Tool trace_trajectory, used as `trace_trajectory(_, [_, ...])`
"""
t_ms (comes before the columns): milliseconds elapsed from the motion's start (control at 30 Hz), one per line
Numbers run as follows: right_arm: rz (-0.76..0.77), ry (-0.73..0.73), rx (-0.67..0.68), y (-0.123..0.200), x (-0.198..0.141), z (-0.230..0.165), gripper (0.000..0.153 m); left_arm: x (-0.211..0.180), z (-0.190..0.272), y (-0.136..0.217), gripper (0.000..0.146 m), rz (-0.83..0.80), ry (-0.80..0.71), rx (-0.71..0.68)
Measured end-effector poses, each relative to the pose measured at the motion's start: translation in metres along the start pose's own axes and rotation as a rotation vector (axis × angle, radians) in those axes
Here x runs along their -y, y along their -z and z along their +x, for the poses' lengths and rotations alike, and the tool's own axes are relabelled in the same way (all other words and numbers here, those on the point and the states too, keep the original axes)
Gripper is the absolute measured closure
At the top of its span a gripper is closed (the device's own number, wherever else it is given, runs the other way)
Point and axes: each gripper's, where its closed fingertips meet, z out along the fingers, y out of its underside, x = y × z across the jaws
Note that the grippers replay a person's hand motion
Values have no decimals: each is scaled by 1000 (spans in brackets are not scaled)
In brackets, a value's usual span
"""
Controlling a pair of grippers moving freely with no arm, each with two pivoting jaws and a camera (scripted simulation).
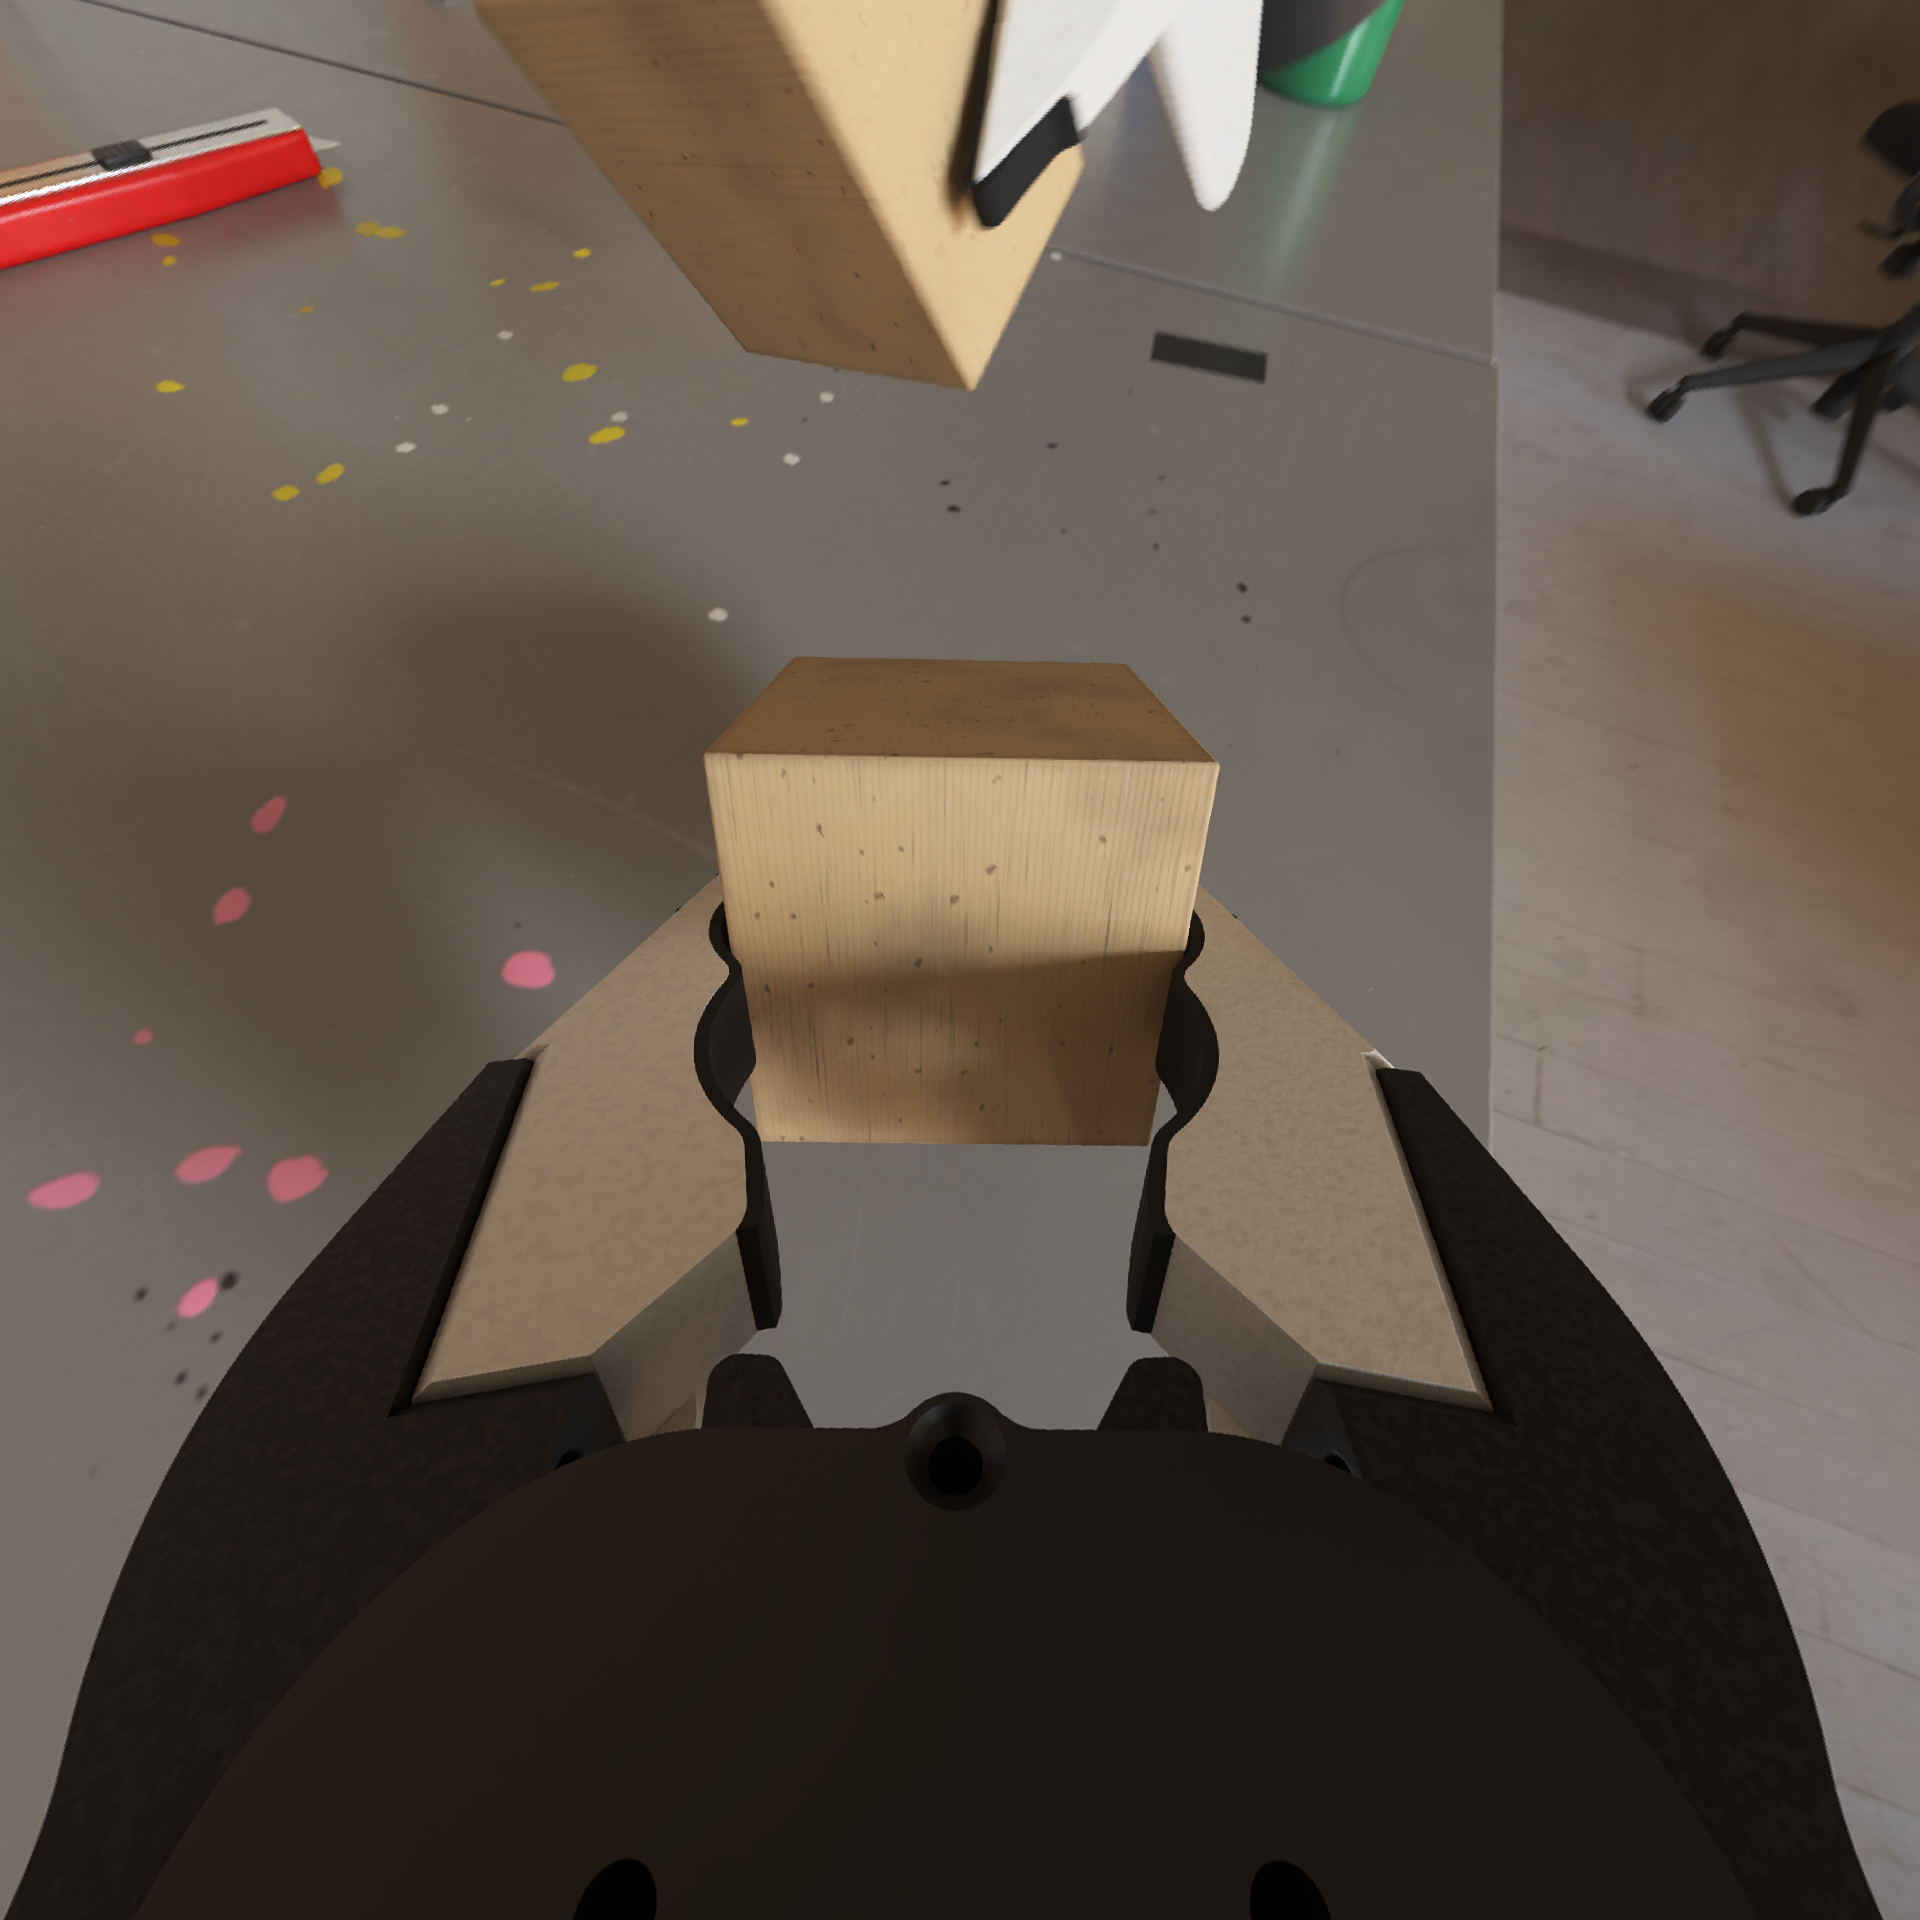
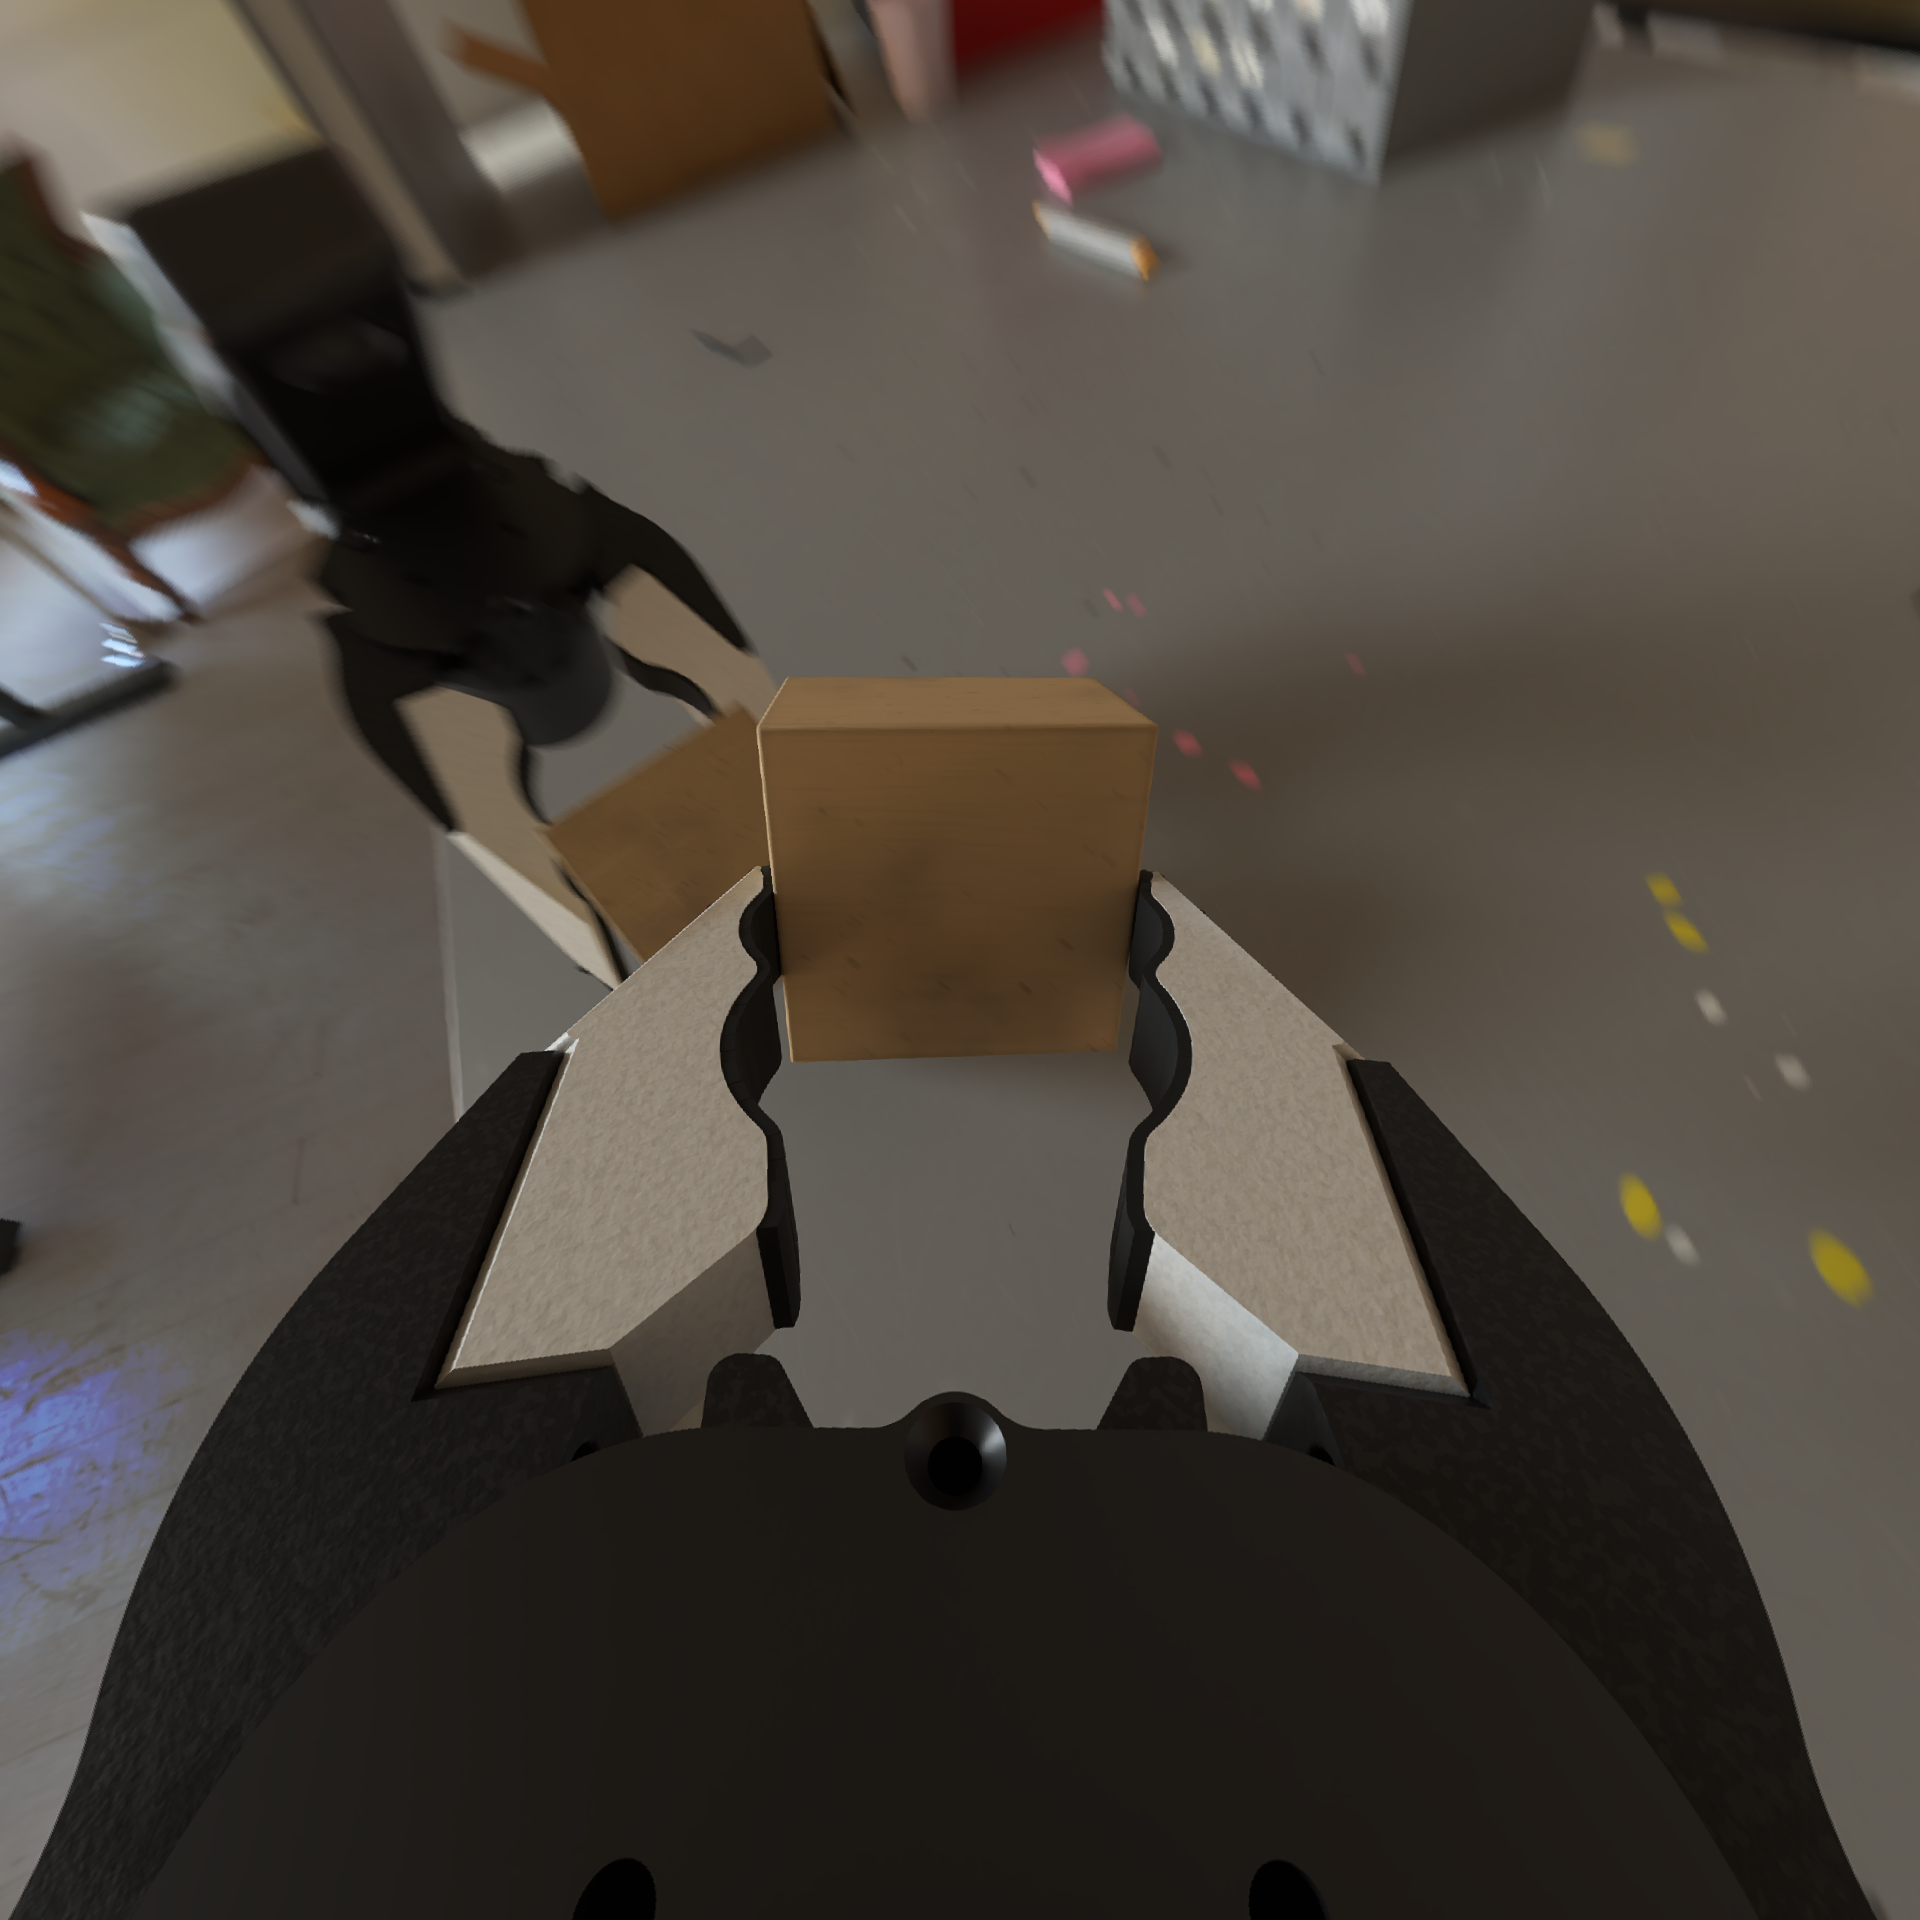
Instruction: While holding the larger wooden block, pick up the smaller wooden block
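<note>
The left gripper points forward and down over the paint-flecked grey metal surface, its tan fingers clamped on the larger tan wooden block. The right gripper – level with it and tilted down – has its fingers closed on the smaller tan wooden block, held clear above the surface. A red box cutter lies well apart

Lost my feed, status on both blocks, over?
Left gripper shut on larger wooden block. Right gripper shut on smaller wooden block, clear of the table. Red box cutter well aside.
</note>
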Motion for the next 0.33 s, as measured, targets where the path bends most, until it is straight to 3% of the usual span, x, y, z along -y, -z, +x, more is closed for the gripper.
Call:
trace_trajectory(133, [219, 75, 207, 4, 27, -33, 85, 11, 2, 0, 67, 38, 36, -62])
trace_trajectory(333, [371, 120, 407, 3, 46, -59, 85, 28, 4, 2, 67, 32, 8, -54])
